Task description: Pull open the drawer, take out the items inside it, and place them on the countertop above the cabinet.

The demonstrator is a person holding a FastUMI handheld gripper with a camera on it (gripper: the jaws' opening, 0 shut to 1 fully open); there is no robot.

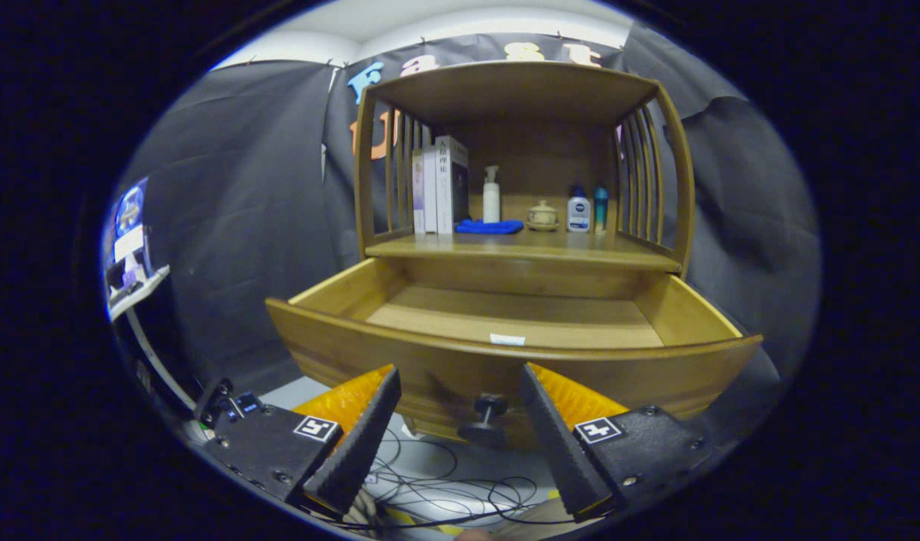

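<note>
The wooden drawer [677, 308] stands pulled out of the cabinet, its curved front board just ahead of my fingers. Its dark round knob [487, 418] sits between the two fingers, untouched. My gripper [460, 391] is open, the fingers spread to either side of the knob with nothing held. Inside the drawer I see a bare wooden floor and a small white label [507, 340] near the front board. On the countertop [580, 252] above lies a blue cloth [490, 226], beside the books and in front of a white pump bottle [491, 194].
On the countertop stand several books [438, 186], a small lidded pot [542, 216], a white-and-blue bottle [578, 211] and a teal bottle [601, 208]. Slatted side panels and a top shelf [516, 86] enclose it. Loose cables [444, 488] lie on the floor below.
</note>
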